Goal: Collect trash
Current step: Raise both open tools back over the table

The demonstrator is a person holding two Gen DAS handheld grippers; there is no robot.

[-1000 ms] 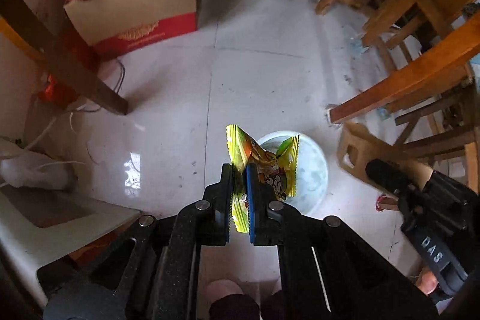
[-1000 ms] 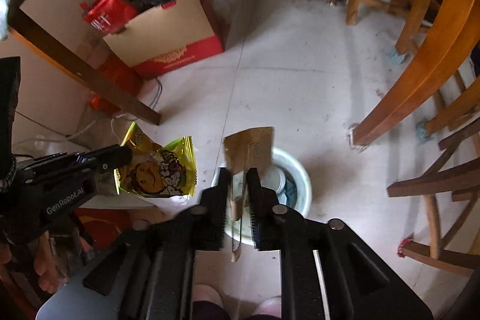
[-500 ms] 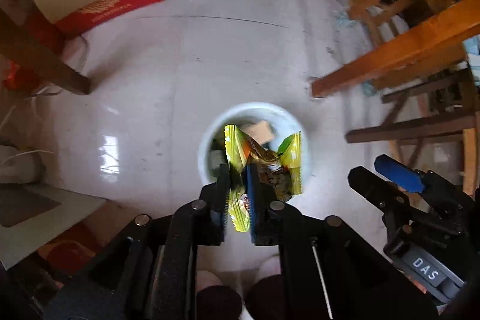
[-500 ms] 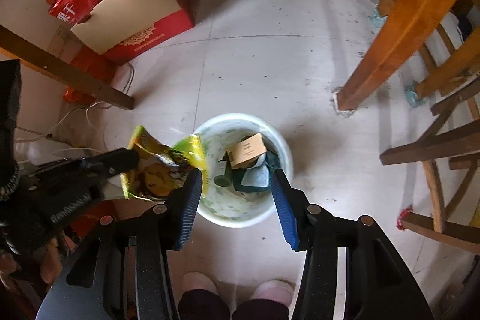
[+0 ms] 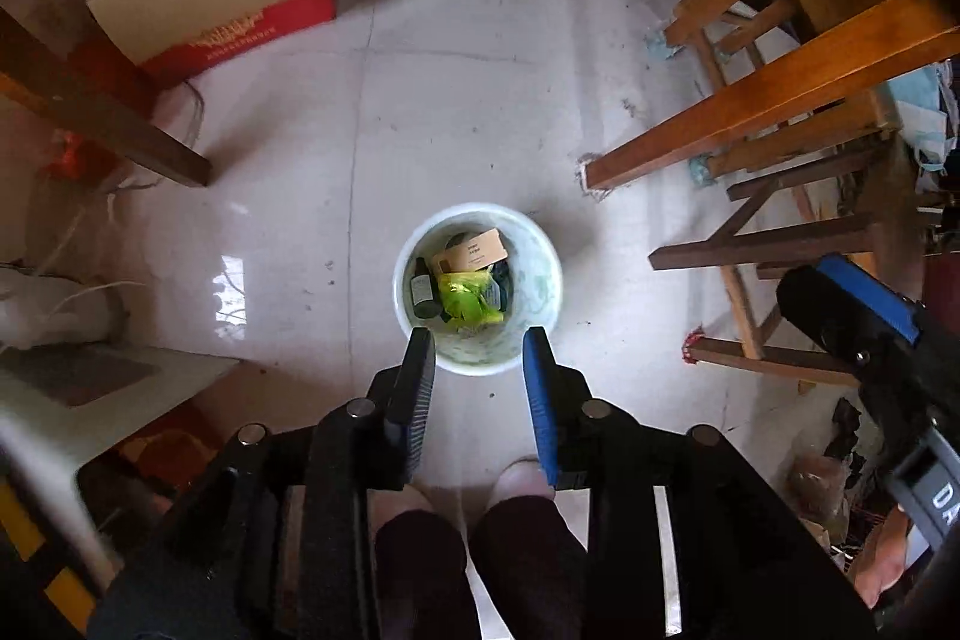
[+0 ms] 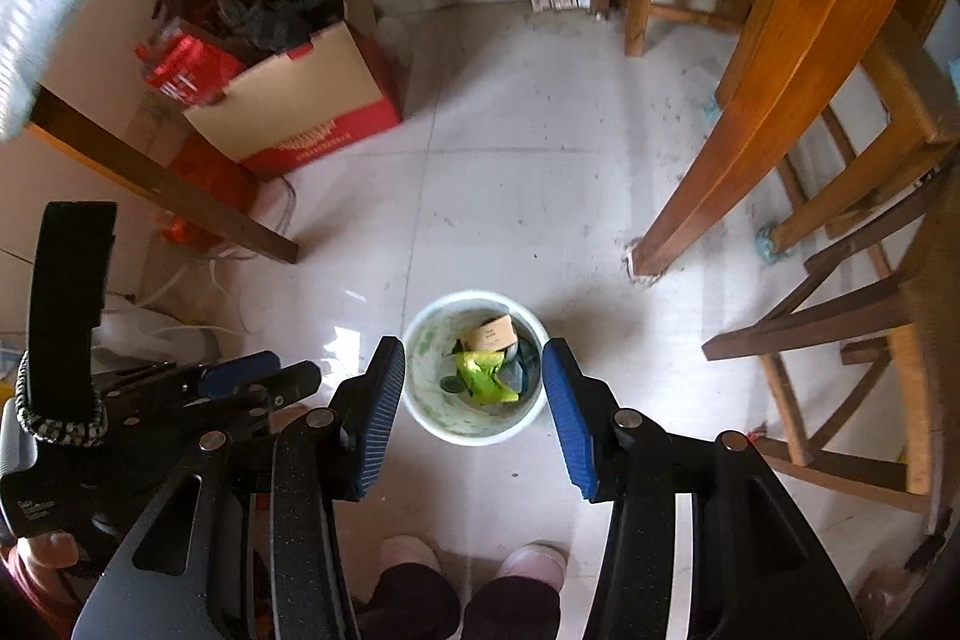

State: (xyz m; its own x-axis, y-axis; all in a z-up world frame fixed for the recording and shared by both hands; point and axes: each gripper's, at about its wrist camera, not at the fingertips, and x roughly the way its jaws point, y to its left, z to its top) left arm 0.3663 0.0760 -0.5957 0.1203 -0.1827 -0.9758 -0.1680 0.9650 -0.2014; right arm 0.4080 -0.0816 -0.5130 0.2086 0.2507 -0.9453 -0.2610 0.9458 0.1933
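Note:
A round white bin [image 5: 543, 268] [image 6: 420, 370] stands on the tiled floor below both grippers. Inside lie a yellow-green snack wrapper [image 5: 465, 298] [image 6: 483, 376], a small brown carton [image 5: 477, 249] [image 6: 492, 331] and a dark bottle [image 5: 423, 289]. My left gripper [image 5: 478, 340] hangs high over the bin's near rim; its jaws are opening and nothing is between them. My right gripper [image 6: 474, 352] also hangs above the bin, open and empty. Each gripper shows at the edge of the other's view.
A red and tan cardboard box [image 5: 222, 10] [image 6: 300, 112] full of clutter stands at the back left. Wooden table and chair legs [image 5: 750, 100] [image 6: 750, 100] crowd the right side. A dark table leg [image 5: 96, 118] slants at left. The person's feet [image 6: 474, 556] are below.
The left gripper let go of the snack wrapper, which now lies in the bin on the other trash. The right gripper dropped its brown carton earlier. Both grippers rose away from the bin.

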